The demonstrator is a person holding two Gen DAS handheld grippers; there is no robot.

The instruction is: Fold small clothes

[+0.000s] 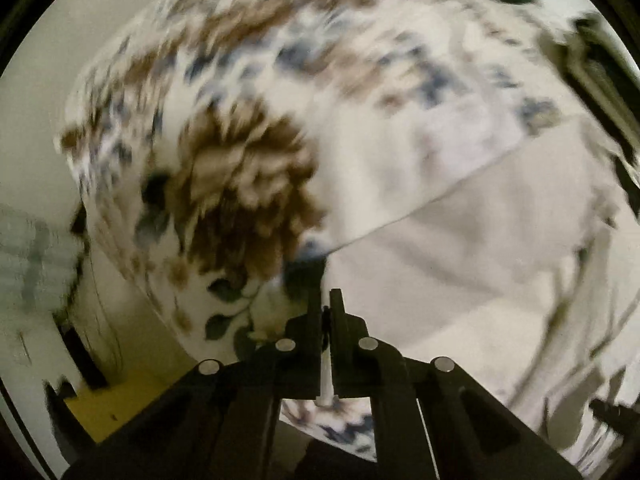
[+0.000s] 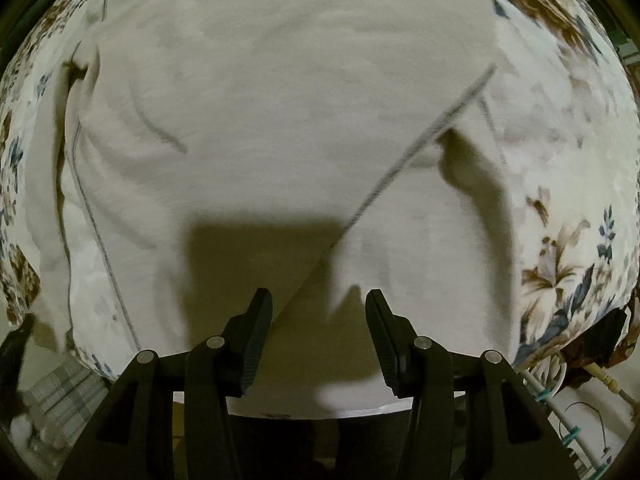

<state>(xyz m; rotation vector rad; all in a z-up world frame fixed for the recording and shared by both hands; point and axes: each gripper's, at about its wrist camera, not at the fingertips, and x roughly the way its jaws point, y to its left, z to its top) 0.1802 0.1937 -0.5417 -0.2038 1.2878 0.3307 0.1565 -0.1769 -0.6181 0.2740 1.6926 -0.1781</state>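
Note:
A white garment point(image 2: 260, 112) lies spread on a floral tablecloth point(image 2: 560, 184); one flap is folded over with a stitched diagonal edge point(image 2: 420, 148). My right gripper point(image 2: 318, 312) is open, its jaws wide apart just above the garment's near part. My left gripper point(image 1: 329, 308) is shut, and a thin white strip shows between its jaws; it looks like the garment's point(image 1: 480, 216) edge, but the view is blurred. The garment's straight hem point(image 1: 440, 196) runs diagonally in the left wrist view.
The floral tablecloth point(image 1: 224, 184) hangs over the table's edge at the left. A yellow floor patch point(image 1: 116, 408) shows below it. Plaid cloth point(image 2: 52, 400) lies at lower left of the right wrist view, white tubes and cables point(image 2: 560, 392) at lower right.

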